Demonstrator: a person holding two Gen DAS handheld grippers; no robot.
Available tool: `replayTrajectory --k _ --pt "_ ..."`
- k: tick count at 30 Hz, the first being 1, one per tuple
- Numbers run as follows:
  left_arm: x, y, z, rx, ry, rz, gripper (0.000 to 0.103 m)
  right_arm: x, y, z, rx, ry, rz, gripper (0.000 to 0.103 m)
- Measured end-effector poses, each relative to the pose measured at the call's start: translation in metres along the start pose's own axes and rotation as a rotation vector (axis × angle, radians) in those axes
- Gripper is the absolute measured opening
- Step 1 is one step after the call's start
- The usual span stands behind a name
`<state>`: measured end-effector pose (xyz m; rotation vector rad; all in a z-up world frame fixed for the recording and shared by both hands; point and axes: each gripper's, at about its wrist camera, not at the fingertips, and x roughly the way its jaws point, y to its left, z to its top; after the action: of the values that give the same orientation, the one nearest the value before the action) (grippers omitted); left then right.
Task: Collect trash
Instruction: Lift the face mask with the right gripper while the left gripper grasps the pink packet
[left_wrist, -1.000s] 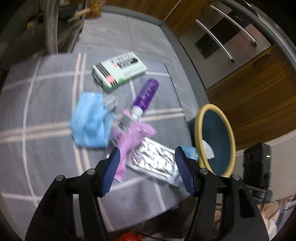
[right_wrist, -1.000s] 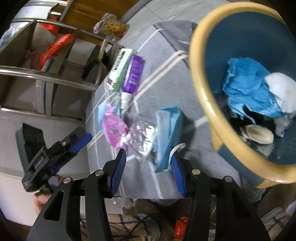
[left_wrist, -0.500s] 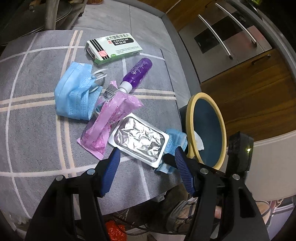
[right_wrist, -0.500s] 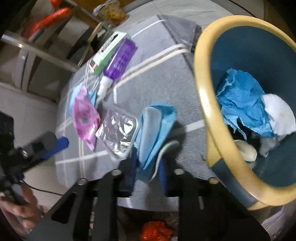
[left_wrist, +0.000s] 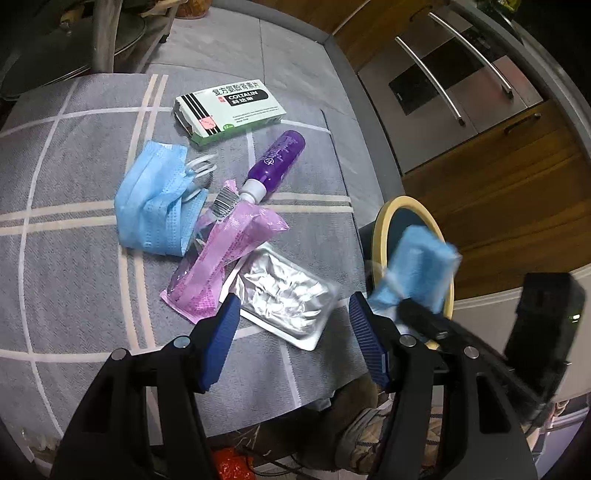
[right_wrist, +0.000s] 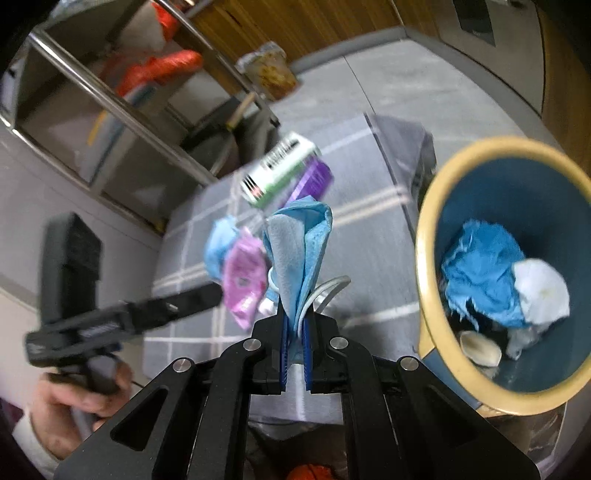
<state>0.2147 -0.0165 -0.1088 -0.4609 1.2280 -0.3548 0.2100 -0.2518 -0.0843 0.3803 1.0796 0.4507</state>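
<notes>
the right gripper (right_wrist: 294, 354) pinches 1 blue mask (right_wrist: 299, 251) beside the part-filled bin (right_wrist: 428, 236), the left gripper (left_wrist: 291, 325) gapes empty, 5 items await.

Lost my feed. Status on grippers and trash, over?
Right gripper shut on folded blue face mask, lifted beside yellow-rimmed blue bin. Left gripper open over silver foil pack. Nothing blocking.

The right claw (right_wrist: 295, 354) has its blue-padded fingers (right_wrist: 282, 350) drawn nearly together, pinching a folded blue face mask (right_wrist: 295, 251) that stands up from the pads. The left claw (left_wrist: 291, 339) hangs low with its fingers spread wide apart, gripping nothing. A bare hand (right_wrist: 77, 398) grips its handle.
</notes>
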Motion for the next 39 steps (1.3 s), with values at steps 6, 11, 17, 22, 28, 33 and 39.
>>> replayTrajectory --k 6,11,17,22,28,33,39 --pt "-0.004 -0.002 0.0 0.004 -0.016 0.005 0.061 -0.028 -0.003 0.01 0.03 -0.071 0.035 0.008" --pt "0.002 -0.014 -0.004 0.048 0.001 0.014 0.061 -0.043 -0.013 0.012 0.066 -0.102 0.048 0.008" --pt "0.027 -0.025 -0.014 0.061 0.071 0.024 0.061 -0.07 -0.013 0.009 0.074 -0.149 0.069 0.008" --pt "0.052 -0.024 -0.016 0.004 0.126 0.085 0.063 -0.088 -0.013 0.002 0.077 -0.172 0.091 0.008" --pt "0.032 -0.032 -0.006 0.058 0.063 0.112 0.07 -0.088 -0.024 -0.004 0.089 -0.165 0.107 0.008" --pt "0.004 -0.037 0.006 0.175 -0.062 0.215 0.075 -0.085 -0.023 -0.002 0.089 -0.164 0.126 0.008" --pt "0.029 -0.022 0.016 0.291 -0.049 0.459 0.076 -0.079 -0.017 -0.003 0.076 -0.152 0.13 0.008"
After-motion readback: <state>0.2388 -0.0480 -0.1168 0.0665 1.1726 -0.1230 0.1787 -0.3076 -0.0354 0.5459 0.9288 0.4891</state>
